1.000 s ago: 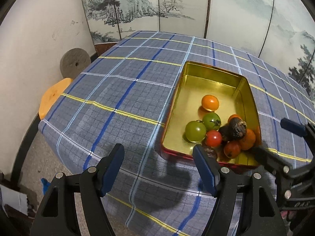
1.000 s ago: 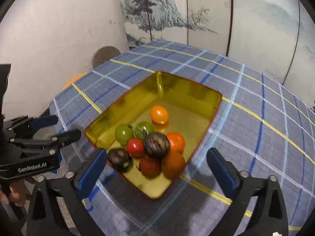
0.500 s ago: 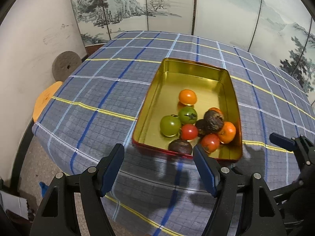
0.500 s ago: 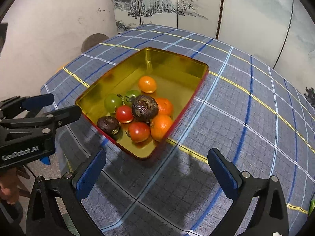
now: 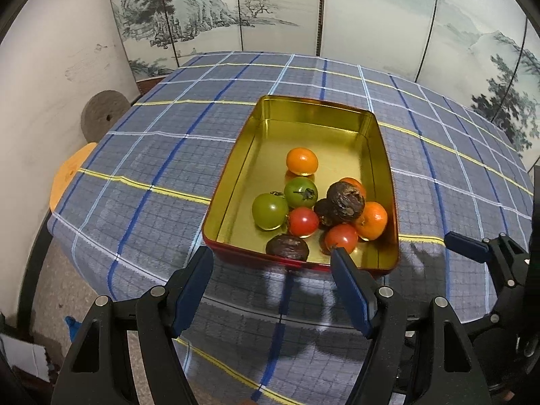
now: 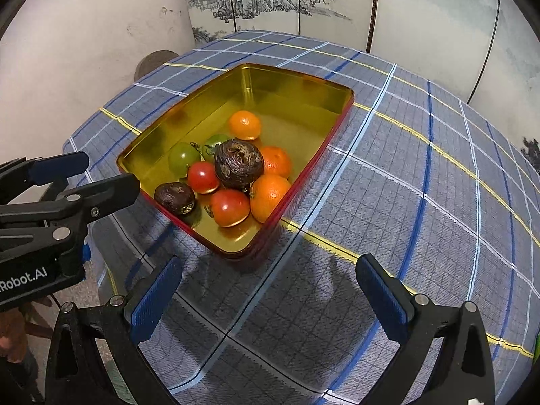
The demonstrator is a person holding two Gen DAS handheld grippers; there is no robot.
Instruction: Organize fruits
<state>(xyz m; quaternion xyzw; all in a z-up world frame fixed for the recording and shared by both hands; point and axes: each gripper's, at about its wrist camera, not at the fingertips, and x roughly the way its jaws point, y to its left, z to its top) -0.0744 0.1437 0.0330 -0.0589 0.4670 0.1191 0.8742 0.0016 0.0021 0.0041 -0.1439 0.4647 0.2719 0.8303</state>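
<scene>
Gold tin [image 5: 314, 111] is sitting on the worktop [image 5: 152, 168], which is wearing a blue plaid cloth. All the fruit is lying inside the tin, bunched at the near end, toward its right wall in the left wrist view. One orange [image 5: 302, 161] is sitting apart, farther in. Two green tomatoes [image 5: 270, 211] are lying side by side, touching. A red tomato [image 5: 303, 221] is sitting just beside them. A second red tomato [image 5: 341, 238] is lying near the front wall. A dark wrinkled fruit [image 5: 345, 201] is resting on top of the pile, with another dark one half hidden under it. A third dark fruit [image 5: 287, 247] is lying alone against the front wall. Two more oranges [image 5: 371, 220] are sitting by the right wall, one mostly hidden behind the dark fruit. The far half of the tin is showing bare gold floor.

Left gripper [image 5: 271, 263] is hovering just short of the tin's near wall, fingers [image 5: 194, 287] spread about half wide, released, gripping nothing, touching nothing. Right gripper [image 6: 270, 275] is hanging over the cloth just in front of the tin's near corner, fingers [image 6: 153, 298] spread wide, released, nothing between them, clear of tin and fruit. Both are pointing steeply down. The left gripper is also showing at the left edge of the right wrist view.
</scene>
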